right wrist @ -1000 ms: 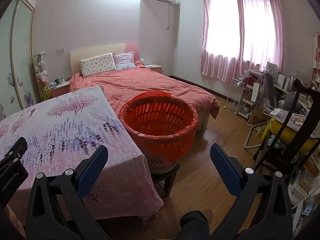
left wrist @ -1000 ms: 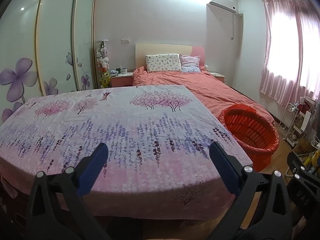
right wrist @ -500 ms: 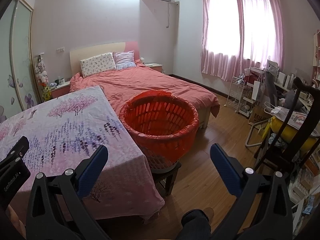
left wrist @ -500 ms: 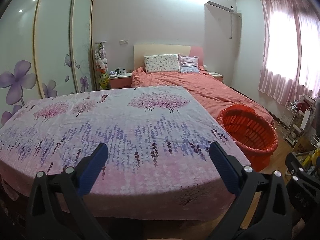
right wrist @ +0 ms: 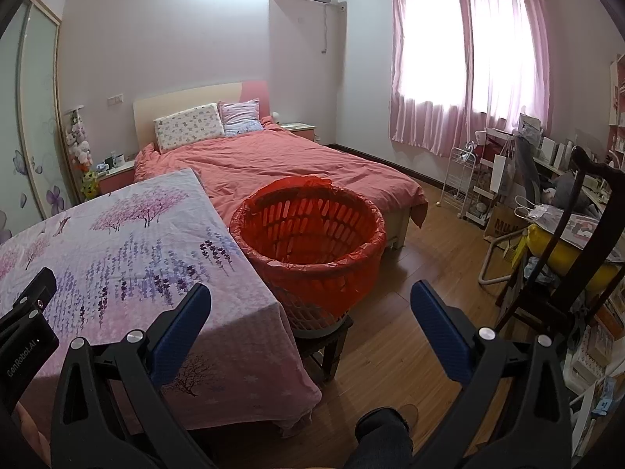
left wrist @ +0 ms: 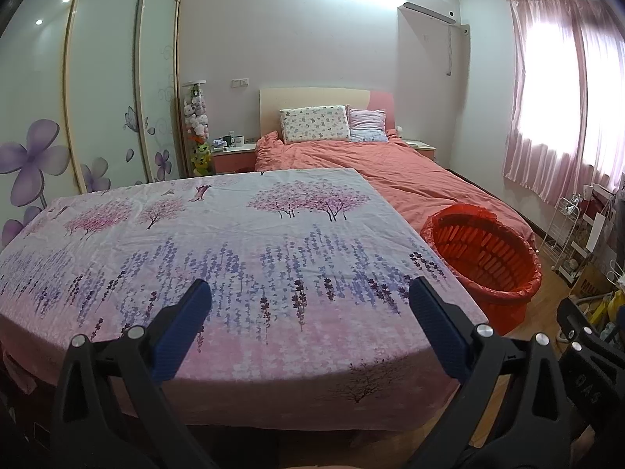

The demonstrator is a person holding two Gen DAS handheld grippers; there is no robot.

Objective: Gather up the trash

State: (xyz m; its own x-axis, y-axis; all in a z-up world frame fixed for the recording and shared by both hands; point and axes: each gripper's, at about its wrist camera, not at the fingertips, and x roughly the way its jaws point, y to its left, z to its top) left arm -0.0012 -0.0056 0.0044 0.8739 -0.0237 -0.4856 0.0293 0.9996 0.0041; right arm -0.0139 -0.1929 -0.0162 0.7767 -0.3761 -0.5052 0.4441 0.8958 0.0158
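A red basket lined with a red bag (right wrist: 308, 230) stands on a small dark stool beside the table; it also shows in the left wrist view (left wrist: 484, 250). My left gripper (left wrist: 310, 326) is open and empty, held above the near edge of the table with the floral cloth (left wrist: 218, 242). My right gripper (right wrist: 310, 326) is open and empty, held in front of the basket over the table's right corner (right wrist: 129, 242). I see no loose trash on the cloth.
A bed with a coral cover (right wrist: 281, 164) lies behind the table and basket. A dark chair (right wrist: 578, 242) and cluttered desk stand at the right. A white rack (right wrist: 461, 183) is under the pink curtains. Wardrobe doors (left wrist: 105, 90) line the left wall.
Both views have shifted slightly; the left gripper has risen a little over the table. Both grippers stay open and empty.
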